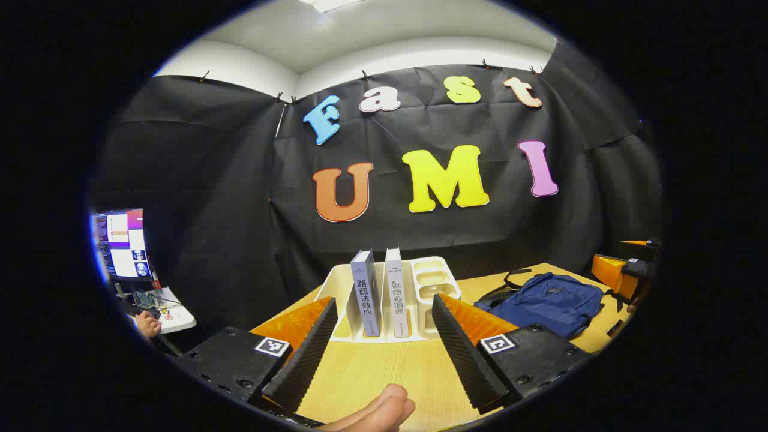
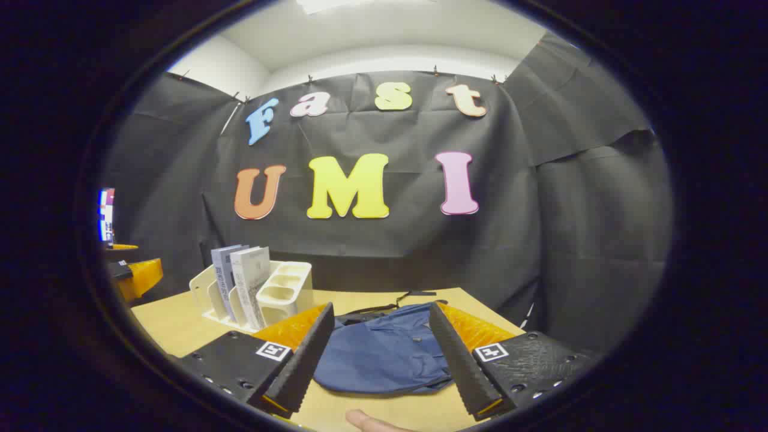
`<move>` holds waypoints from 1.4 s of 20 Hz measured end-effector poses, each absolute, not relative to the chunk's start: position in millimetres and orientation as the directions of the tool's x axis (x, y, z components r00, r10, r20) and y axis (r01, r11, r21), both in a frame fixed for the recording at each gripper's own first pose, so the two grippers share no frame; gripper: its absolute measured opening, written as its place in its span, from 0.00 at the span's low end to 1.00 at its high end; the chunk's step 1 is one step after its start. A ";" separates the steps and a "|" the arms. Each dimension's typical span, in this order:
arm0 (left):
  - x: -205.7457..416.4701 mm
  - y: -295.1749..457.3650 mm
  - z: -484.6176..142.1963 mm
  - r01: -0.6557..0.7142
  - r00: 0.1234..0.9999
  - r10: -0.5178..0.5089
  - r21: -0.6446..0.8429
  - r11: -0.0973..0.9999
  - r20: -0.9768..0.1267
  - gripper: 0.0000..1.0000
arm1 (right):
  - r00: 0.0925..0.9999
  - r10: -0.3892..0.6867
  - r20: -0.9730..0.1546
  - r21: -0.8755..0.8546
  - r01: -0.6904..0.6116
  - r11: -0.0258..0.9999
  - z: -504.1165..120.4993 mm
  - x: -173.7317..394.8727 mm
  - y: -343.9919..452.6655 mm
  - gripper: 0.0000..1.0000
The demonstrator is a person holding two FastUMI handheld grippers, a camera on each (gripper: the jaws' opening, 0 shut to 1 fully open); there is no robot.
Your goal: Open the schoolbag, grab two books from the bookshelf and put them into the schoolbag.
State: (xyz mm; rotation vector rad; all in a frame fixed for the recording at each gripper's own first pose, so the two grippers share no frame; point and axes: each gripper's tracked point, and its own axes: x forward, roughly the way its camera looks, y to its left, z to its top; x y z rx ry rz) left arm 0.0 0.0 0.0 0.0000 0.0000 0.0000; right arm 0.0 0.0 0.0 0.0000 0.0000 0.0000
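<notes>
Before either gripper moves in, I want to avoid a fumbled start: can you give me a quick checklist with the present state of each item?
1. Left gripper open and empty: ok.
2. Right gripper open and empty: ok.
3. Schoolbag lies flat on the table, directly ahead of the right gripper: ok.
4. Schoolbag opened: not ok; it looks closed, zipper position cannot tell.
5. Two books stand upright in the bookshelf, ahead of the left gripper: ok.
6. Room beside the books for a finger: cannot tell.
</notes>
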 end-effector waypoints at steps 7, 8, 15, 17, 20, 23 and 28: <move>-10.6 7.4 -1.3 0.044 0.999 -0.044 -0.008 0.999 0.006 0.99 | 1.000 0.006 -0.021 -0.068 -0.007 0.998 -9.7 -16.0 26.1 0.93; -9.9 7.8 -2.8 0.047 0.999 -0.047 -0.012 0.999 0.006 0.99 | 1.000 0.008 -0.029 -0.073 -0.010 0.997 -12.7 -16.2 28.0 0.97; 5.1 7.1 -21.4 0.083 0.995 -0.087 -0.077 0.994 -0.054 0.99 | 0.996 -0.005 -0.089 -0.179 -0.011 0.984 -41.1 -5.7 48.4 0.95; 10.0 16.5 -25.7 0.067 0.996 -0.072 -0.084 0.994 -0.061 0.99 | 0.992 -0.001 -0.128 -0.222 -0.028 0.975 -57.5 -0.6 57.7 0.95; 15.7 24.9 -31.2 0.054 0.995 -0.061 -0.096 0.994 -0.076 0.99 | 0.985 0.000 -0.171 -0.265 -0.046 0.963 -78.6 8.2 70.6 0.95; 20.2 34.2 -32.3 0.041 0.996 -0.048 -0.090 0.995 -0.071 0.99 | 0.974 0.007 -0.227 -0.285 -0.073 0.956 -102.9 20.9 84.4 0.95; 25.0 42.1 -40.2 0.030 0.995 -0.038 -0.091 0.995 -0.088 0.99 | 0.951 -0.006 -0.308 -0.353 -0.109 0.929 -138.9 43.2 105.2 0.95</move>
